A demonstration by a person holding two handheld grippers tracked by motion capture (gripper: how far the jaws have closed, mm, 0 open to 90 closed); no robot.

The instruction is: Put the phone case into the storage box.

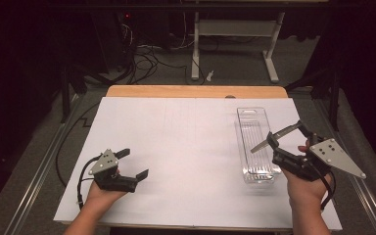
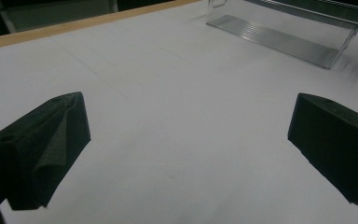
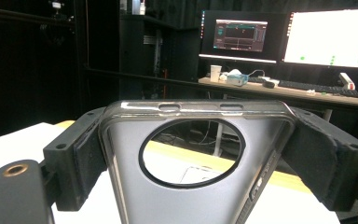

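Right gripper [image 1: 285, 131] jaws clamp phone case [image 3: 193, 154], long axis tilted over clear tray [image 1: 255, 147], camera ring visible in right gripper view, left gripper [image 1: 132, 163] jaws released above bench [image 1: 176, 147]

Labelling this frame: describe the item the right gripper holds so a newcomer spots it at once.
On the white table, look to the right side, just above the clear plastic tray. There the right gripper is shut on a phone case, held up off the surface. It is grey and translucent with a large round camera cutout, unlike the ribbed, boxy tray.

White paper [image 1: 186, 147] covers the wooden table [image 1: 196, 91]. Behind it, two lit monitors [image 3: 331, 37] and a keyboard [image 3: 314, 87] occupy a desk [image 3: 284, 93].
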